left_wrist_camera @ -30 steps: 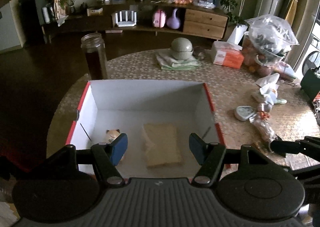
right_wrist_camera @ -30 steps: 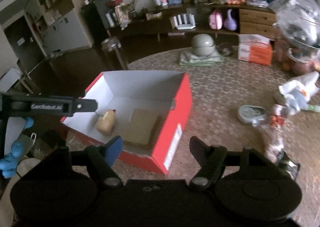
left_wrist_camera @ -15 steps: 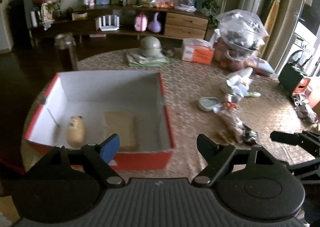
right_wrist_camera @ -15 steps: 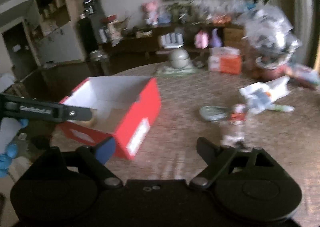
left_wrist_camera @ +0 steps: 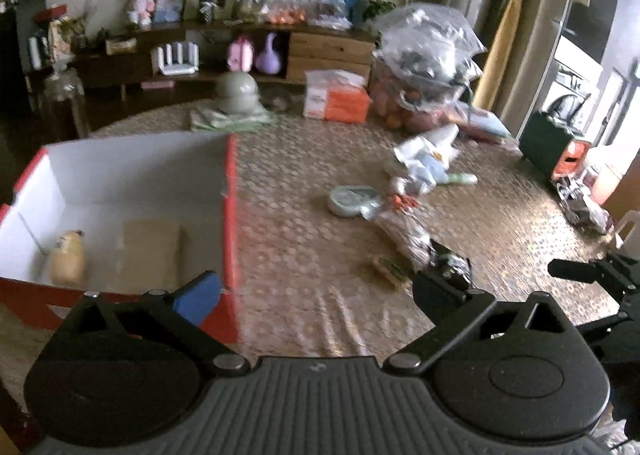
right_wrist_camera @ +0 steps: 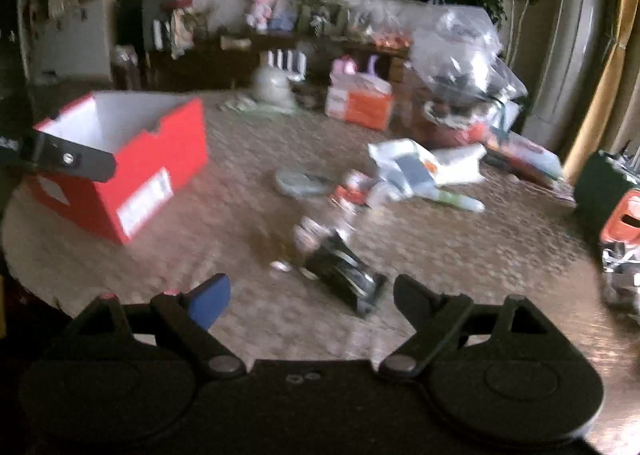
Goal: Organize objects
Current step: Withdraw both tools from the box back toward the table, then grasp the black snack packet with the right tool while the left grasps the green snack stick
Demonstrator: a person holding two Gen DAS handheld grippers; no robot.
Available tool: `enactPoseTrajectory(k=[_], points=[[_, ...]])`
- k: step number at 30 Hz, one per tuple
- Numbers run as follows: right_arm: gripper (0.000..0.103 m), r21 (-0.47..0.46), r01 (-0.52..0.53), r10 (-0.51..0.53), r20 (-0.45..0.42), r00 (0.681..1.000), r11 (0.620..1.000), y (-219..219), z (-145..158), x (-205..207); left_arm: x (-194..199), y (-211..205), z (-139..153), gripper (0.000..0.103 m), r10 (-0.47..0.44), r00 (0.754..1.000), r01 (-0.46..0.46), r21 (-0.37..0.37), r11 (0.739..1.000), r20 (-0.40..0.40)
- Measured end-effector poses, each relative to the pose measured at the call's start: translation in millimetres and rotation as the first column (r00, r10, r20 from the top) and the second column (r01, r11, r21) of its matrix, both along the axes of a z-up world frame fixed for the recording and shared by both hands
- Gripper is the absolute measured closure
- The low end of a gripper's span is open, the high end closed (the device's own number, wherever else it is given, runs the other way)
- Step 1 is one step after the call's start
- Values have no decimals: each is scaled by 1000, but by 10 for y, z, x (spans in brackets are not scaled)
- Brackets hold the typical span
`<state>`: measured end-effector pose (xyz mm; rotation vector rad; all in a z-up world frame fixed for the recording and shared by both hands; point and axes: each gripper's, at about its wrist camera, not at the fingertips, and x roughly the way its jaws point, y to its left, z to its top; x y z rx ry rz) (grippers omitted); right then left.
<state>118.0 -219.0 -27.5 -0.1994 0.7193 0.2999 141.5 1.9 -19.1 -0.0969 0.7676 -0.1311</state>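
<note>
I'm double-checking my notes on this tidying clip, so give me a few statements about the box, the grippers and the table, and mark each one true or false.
1. The red box is white inside. True.
2. The red box is empty. False: a small tan bottle and a flat tan piece lie in it.
3. The left gripper is open and holds nothing. True.
4. The right gripper is shut on the dark packet. False: it is open, and the packet lies on the table.
5. The orange tissue pack sits inside the box. False: it sits on the table, beyond the box.
</note>
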Motion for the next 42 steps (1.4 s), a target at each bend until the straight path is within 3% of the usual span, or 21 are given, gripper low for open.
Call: enactPoseTrajectory(k=[8, 14, 18, 25, 29, 42], points=[[15, -25, 33, -35, -64, 997, 999, -355, -158, 207, 134, -324, -273, 0, -88, 996, 88, -26, 996, -21], [15, -2, -37, 37, -115, 993, 999, -480, -275, 417, 313, -578, -529, 0, -161, 986, 164, 69, 984, -41], [16, -34, -53, 47, -147, 988, 998, -489, -371, 606, 507, -659, -664, 0, -183, 980, 188, 66, 980, -78], [17, -42, -137, 129, -163, 978, 990, -421, -503, 811, 943, -729, -923, 0, -130, 971, 138, 26, 990, -202], [17, -48, -151, 141, -169, 976, 987, -379, -559, 941, 1165, -758, -1076, 0, -52, 960, 68, 46, 997, -275], [20, -80, -179, 165, -153, 974, 981, -252, -739, 1135, 1423, -921, -1217, 1, 13, 952, 11, 76, 997, -304]])
